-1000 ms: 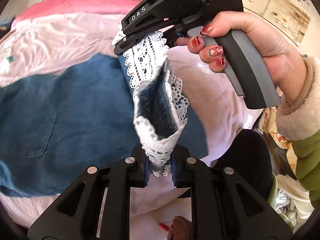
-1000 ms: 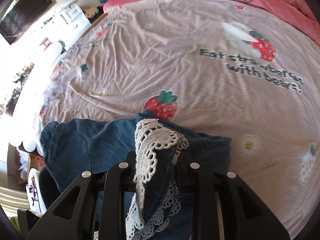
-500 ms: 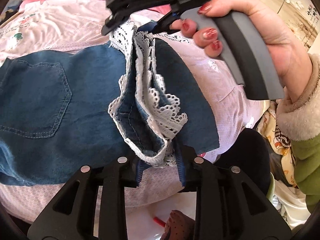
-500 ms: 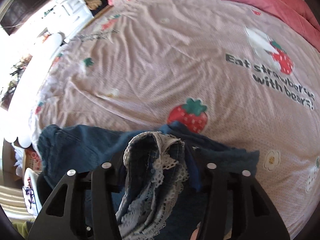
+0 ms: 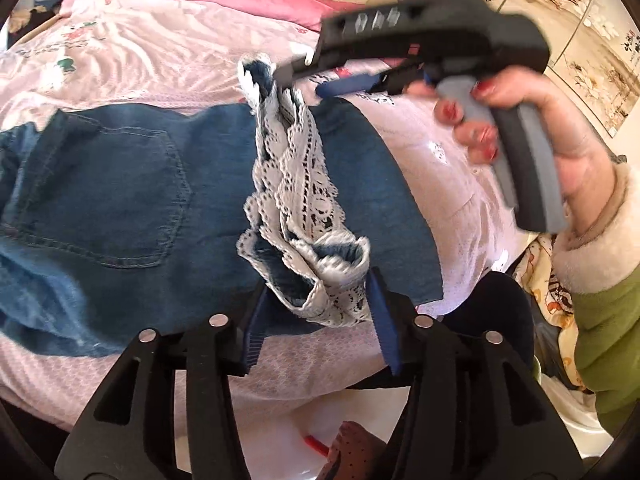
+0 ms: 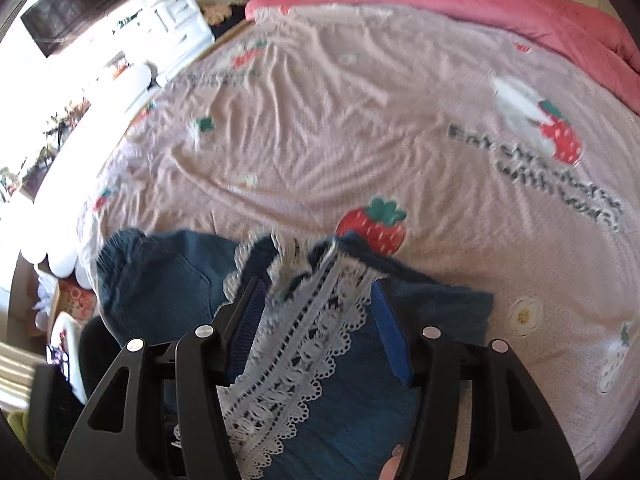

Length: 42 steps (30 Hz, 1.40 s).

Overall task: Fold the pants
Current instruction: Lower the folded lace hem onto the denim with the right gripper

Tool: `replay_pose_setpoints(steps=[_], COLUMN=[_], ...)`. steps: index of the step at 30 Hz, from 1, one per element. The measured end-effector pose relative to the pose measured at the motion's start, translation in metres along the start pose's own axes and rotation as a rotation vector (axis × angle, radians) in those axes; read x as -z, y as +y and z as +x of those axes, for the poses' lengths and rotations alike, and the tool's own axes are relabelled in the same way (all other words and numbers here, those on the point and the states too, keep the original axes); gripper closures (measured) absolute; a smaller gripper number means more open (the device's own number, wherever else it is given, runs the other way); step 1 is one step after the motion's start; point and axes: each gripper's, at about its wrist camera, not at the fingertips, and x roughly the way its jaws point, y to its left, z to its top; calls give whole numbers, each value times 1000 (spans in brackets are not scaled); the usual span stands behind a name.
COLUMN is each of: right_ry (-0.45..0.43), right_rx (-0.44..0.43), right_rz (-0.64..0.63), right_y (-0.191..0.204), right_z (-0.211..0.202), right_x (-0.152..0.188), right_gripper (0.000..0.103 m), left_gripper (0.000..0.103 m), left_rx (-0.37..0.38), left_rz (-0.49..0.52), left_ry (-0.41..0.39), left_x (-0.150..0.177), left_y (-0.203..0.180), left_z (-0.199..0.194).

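Blue denim pants [image 5: 120, 200] with a white lace cuff [image 5: 296, 184] lie on the pink strawberry bedspread [image 6: 360, 120]. The lace-trimmed leg end is folded over onto the seat of the pants. My left gripper [image 5: 316, 320] is open, its blue pads apart on either side of the near lace end. My right gripper [image 5: 304, 76] shows in the left wrist view, open, at the far end of the cuff. In the right wrist view its jaws [image 6: 320, 320] stand wide apart with the lace cuff [image 6: 304, 344] lying loose between them.
A red-pink quilt [image 6: 480, 4] lies along the far side of the bed. A dark chair [image 5: 492, 308] and a bag stand by the bed's near edge. White furniture [image 6: 176, 20] stands at the far left.
Both grippers have opened and let go of the lace cuff. The leg end has come down from hanging in the air and now lies folded on the pants.
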Motion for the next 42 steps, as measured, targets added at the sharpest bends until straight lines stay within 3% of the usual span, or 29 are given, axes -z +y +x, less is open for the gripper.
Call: replay_pose_setpoints(steps=[3, 8, 11, 13, 16, 20, 23, 28, 30, 38, 40, 42], right_ry=[32, 20, -28, -39, -28, 41, 54, -23, -65, -16, 2, 51], right_rx=[-30, -41, -59, -28, 7, -67, -48, -47, -22, 14, 28, 44], right_rz=[-62, -134, -97, -99, -111, -145, -182, -159, -168, -223, -241, -252], right_y=[17, 30, 20, 17, 18, 29, 33, 20, 17, 22, 23, 22], right_z=[18, 16, 0, -3, 2, 11, 6, -25, -32, 7, 18, 31], right_x=[6, 7, 0, -5, -10, -2, 6, 4, -2, -28, -31, -30], right_gripper=[76, 76, 76, 75, 75, 65, 64, 63, 56, 56, 58, 83], left_gripper=[61, 58, 58, 58, 58, 57, 57, 57, 57, 57, 57, 57], left_rx=[-21, -58, -71, -74, -86, -85, -91, -91, -93, -103, -91, -93], left_rz=[-7, -19, -18, -10, 16, 34, 39, 53, 54, 95, 107, 116], left_ry=[-12, -46, -66, -69, -77, -77, -74, -66, -70, -67, -55, -43], left_x=[2, 1, -3, -4, -5, -8, -9, -9, -11, -11, -10, -10], left_y=[4, 12, 10, 7, 1, -7, -6, -9, -11, -21, -24, -25], left_z=[-9, -24, -29, -28, -30, -28, -27, -21, -19, -18, -15, -11])
